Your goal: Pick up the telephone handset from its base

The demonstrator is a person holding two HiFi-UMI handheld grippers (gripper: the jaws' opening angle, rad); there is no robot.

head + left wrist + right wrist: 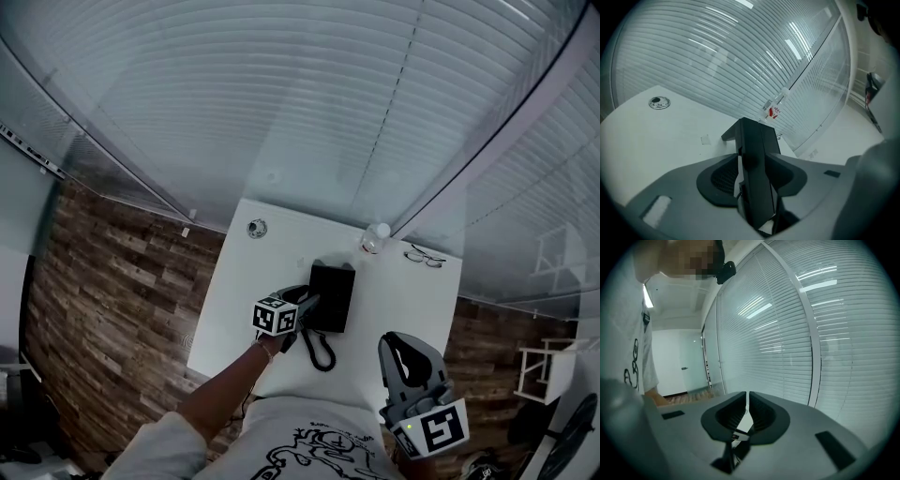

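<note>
Black plastic fills the gap of my left gripper: the telephone handset stands between its fingers, which are spread wide. A sliver of white shows between the left pad and the handset, so I judge they straddle it without pinching.

From the head view the handset lies low along the 9 o'clock side of its base on the white tabletop. The coiled cord loops out at 6 o'clock. So the reach looks done, and the squeeze and the lift off the base are not.

My right gripper hangs off the tabletop at about 4 o'clock of the base. Its fingers are drawn together to a thin slit with nothing in them.

I can read almost no writing. A small bottle at 1 o'clock of the base carries a red label too small to make out. The marker cube shows only black-and-white squares. The shirt has a dark print I cannot read. I see no brand on the phone.
</note>
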